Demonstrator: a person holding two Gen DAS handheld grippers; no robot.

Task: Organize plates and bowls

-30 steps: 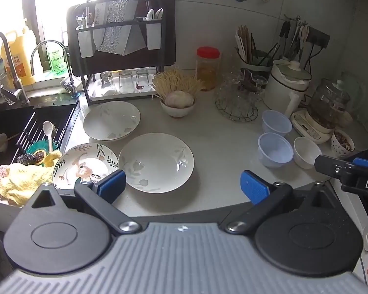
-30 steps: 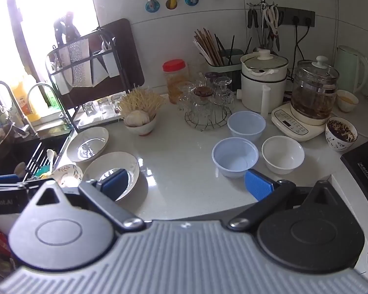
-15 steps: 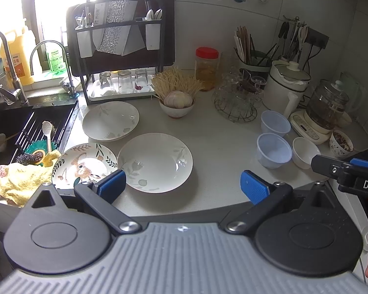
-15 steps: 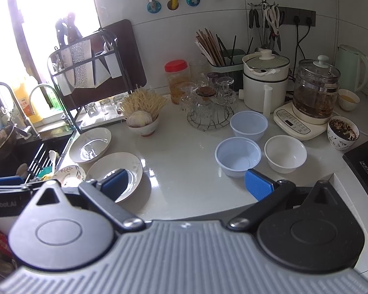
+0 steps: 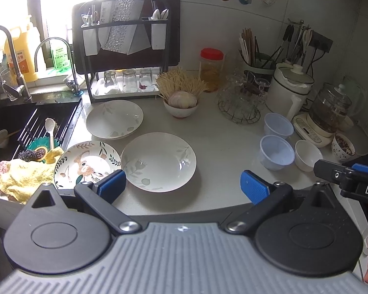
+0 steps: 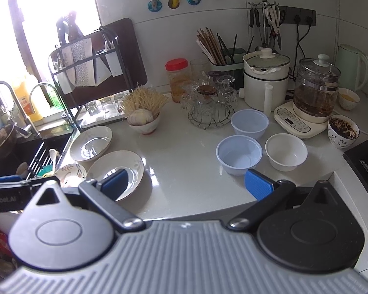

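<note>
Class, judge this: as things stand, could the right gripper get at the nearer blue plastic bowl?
Probably yes. The right gripper is open and empty, the nearer blue plastic bowl sits just beyond its right finger, and only bare counter lies between.

Three plates sit at the counter's left end: a white leaf-print plate (image 5: pixel 114 118) nearest the back, a matching deep plate (image 5: pixel 158 161) toward the front edge, and a patterned plate (image 5: pixel 87 163) hard by the sink edge. Toward the right end, two pale blue bowls, rear one (image 5: pixel 278 125), front one (image 5: pixel 277 152), stand upright, empty, with a white bowl (image 5: pixel 308 154) just beside them.
</note>
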